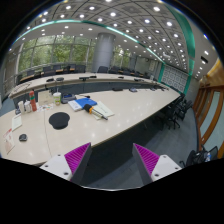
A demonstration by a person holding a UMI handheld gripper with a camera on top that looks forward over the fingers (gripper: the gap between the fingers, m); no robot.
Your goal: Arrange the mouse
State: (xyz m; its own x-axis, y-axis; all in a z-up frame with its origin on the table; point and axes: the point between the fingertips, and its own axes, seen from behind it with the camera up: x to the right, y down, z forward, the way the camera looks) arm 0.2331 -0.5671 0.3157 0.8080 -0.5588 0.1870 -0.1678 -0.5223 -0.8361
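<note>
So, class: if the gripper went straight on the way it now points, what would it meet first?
Probably nothing soon. The gripper, jaws open, points past the table's corner into the gap toward the chairs. The way looks free as far as the view shows, though depth is hard to judge.

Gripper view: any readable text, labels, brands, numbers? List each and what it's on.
None legible.
Bottles at the table's far end: labels too small to read.
Blue item on the table: any print too small to read.
Round black object: no marking visible.
Claw: open, empty; its pads carry no text.
</note>
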